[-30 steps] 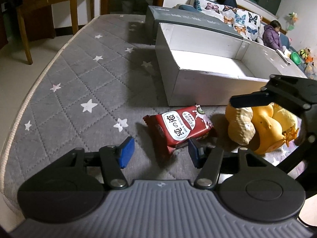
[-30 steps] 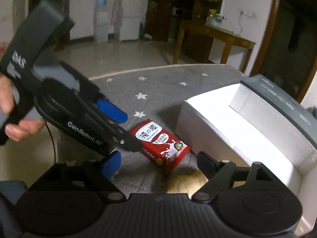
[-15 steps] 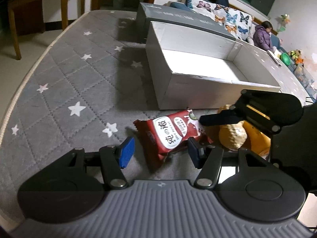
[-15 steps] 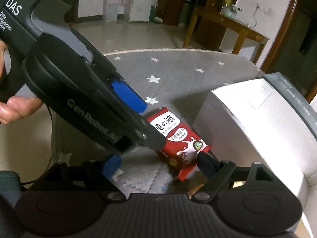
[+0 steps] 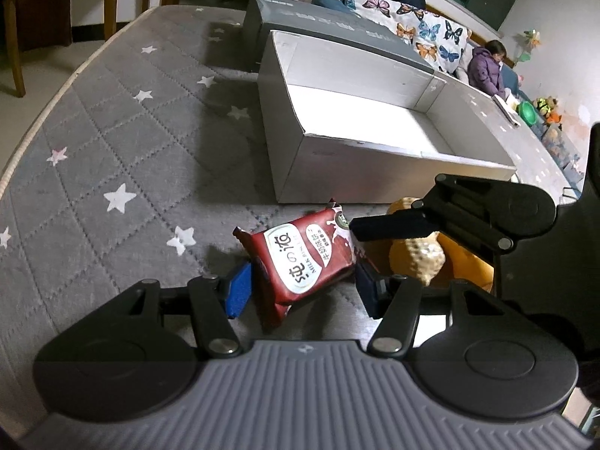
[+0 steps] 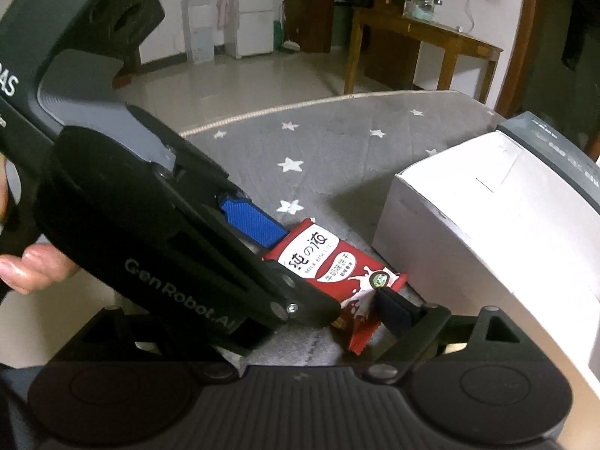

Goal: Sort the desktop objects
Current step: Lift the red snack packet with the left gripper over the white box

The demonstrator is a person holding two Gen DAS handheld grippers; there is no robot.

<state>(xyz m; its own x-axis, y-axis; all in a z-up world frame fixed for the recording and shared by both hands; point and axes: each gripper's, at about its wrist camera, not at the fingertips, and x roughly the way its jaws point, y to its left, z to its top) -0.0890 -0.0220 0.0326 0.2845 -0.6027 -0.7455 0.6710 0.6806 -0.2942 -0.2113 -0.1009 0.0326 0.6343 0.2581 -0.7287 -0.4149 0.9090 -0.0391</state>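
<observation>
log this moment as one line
left gripper: open around red snack pack | right gripper: open, beside it | box: empty

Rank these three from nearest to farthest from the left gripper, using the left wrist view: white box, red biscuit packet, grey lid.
From the left gripper:
1. Red biscuit packet, between its jaws.
2. White box, just beyond, slightly right.
3. Grey lid, behind the box.

Red biscuit packet (image 5: 303, 258) on mattress
</observation>
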